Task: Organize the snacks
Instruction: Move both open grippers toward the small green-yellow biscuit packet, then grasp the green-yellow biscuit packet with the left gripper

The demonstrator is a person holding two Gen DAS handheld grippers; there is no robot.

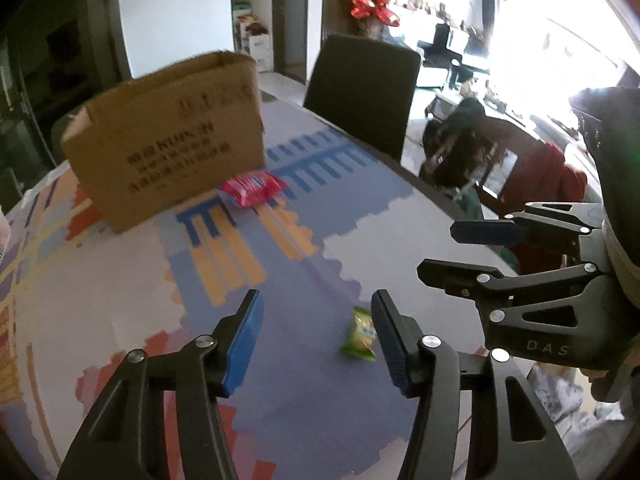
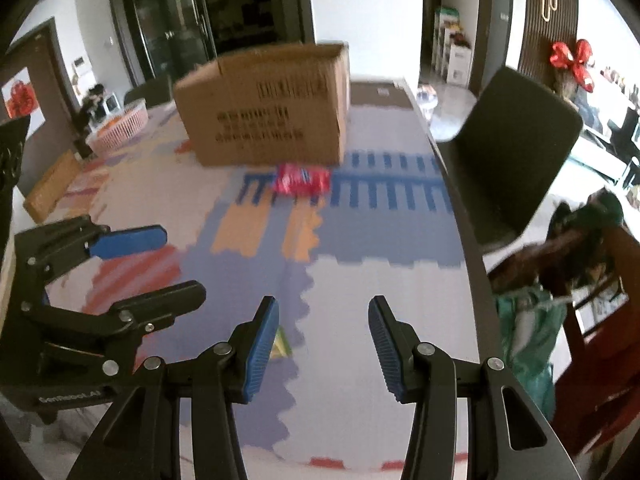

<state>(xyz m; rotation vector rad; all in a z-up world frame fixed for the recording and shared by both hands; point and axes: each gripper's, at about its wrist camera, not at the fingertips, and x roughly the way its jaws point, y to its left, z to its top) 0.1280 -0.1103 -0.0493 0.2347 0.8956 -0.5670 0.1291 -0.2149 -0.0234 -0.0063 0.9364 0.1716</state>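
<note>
Our left gripper (image 1: 318,336) is angled down at the table (image 1: 120,308), blue pads parted with nothing between them. The green snack (image 1: 360,336) lies on the patterned mat just inside the right-hand pad, close to it but not clamped; whether it touches, we cannot tell. Off to the right of this gripper sits our right gripper (image 2: 324,344), and its wrist view shows its jaws apart too, with only bare mat in the gap. A corner of the green snack peeks out just past its left pad, mostly hidden. Further ahead of both grippers, the pink snack (image 1: 252,191) lies flat on the mat, right against the foot of the box (image 1: 168,140). That cardboard box stands upright with its top flaps up, well beyond the fingertips. Behind it and to the right, a dark chair (image 1: 362,92) is pulled up at the table edge. Far left of the right gripper, a pink basket (image 2: 118,126) rests on the table.
</note>
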